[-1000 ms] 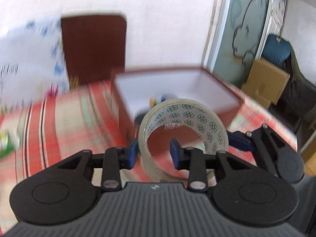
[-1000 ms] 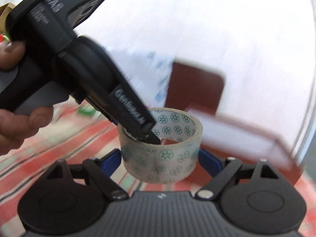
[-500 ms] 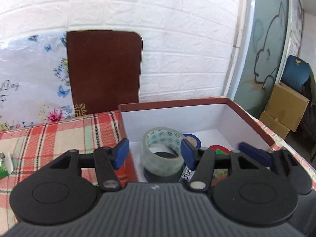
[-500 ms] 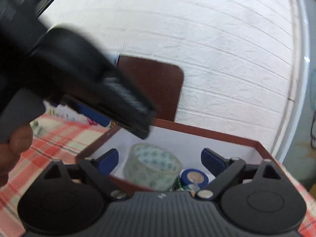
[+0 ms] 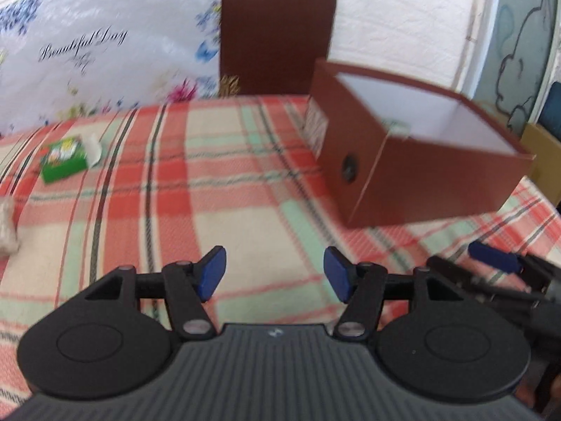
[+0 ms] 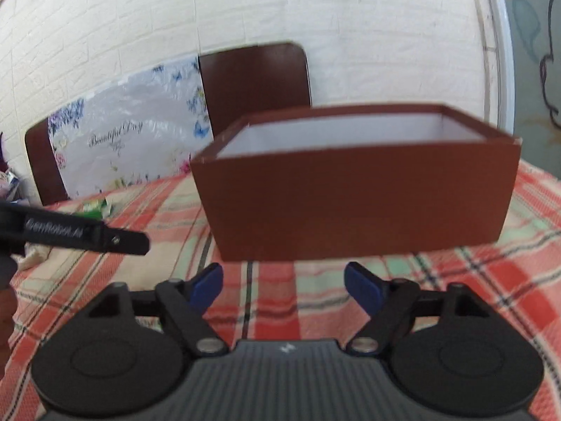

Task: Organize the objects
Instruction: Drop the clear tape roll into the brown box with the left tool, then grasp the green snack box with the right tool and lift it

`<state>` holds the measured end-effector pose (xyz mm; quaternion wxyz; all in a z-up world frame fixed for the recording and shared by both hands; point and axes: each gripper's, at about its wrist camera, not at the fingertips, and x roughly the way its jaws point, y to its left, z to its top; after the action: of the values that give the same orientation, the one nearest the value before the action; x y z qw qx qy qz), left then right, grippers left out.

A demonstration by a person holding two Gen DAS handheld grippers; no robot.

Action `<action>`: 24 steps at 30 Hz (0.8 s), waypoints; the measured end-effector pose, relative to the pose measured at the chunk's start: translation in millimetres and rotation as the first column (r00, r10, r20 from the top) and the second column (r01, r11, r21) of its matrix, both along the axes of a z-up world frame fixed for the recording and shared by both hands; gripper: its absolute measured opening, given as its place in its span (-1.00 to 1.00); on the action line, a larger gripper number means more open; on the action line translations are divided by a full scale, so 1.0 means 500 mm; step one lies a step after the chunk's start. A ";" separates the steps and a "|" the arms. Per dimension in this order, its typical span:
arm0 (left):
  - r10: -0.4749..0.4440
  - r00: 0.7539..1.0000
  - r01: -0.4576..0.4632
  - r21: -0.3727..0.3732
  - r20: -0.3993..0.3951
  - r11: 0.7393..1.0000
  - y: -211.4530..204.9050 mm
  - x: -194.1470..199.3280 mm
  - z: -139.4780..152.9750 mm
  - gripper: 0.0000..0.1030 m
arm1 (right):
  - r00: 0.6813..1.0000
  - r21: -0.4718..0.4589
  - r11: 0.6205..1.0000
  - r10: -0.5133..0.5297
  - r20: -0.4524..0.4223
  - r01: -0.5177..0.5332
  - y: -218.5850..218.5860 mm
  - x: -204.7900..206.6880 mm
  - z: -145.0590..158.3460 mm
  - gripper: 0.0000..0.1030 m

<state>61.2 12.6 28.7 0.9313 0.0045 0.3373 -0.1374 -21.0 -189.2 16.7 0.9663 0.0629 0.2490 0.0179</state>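
My left gripper (image 5: 274,273) jaws are opening on nothing, my right gripper (image 6: 283,289) jaws closing empty. The brown box (image 6: 354,189) sits just ahead; open checked surface (image 5: 140,210) stretches left toward the green packet (image 5: 63,162).

Left gripper (image 5: 274,273): black linkage arms on round black pivot housings, silver screws at the joints, blue pads (image 5: 210,273), ribbed grey body with a small white logo; right gripper (image 6: 283,289): identical build; white "GenRobot.AI" lettering on a black finger.
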 end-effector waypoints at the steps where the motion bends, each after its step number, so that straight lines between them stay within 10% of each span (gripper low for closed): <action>1: 0.014 1.000 -0.014 0.019 -0.019 1.000 0.002 0.003 -0.021 0.24 | 1.000 0.001 1.000 0.001 -0.020 -0.001 -0.003 0.007 -0.010 0.34; 7: -0.031 0.992 0.016 0.118 0.119 0.993 -0.020 -0.037 -0.061 0.48 | 0.996 0.111 0.993 -0.017 -0.086 0.027 -0.038 0.019 -0.025 0.22; 18: 0.022 0.993 -0.026 0.030 0.117 0.999 0.066 -0.049 -0.039 0.48 | 0.993 0.061 0.997 -0.032 -0.111 0.039 -0.019 0.024 -0.016 0.20; 24: 0.175 0.954 -0.195 0.062 0.244 0.979 0.248 -0.074 -0.004 0.48 | 0.979 -0.001 0.983 0.183 -0.094 -0.183 0.083 0.020 0.013 0.18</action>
<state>24.4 136.9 26.5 0.9726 0.0292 0.2283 -0.0335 -10.8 -147.7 23.4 0.9481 0.0360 0.2988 0.1026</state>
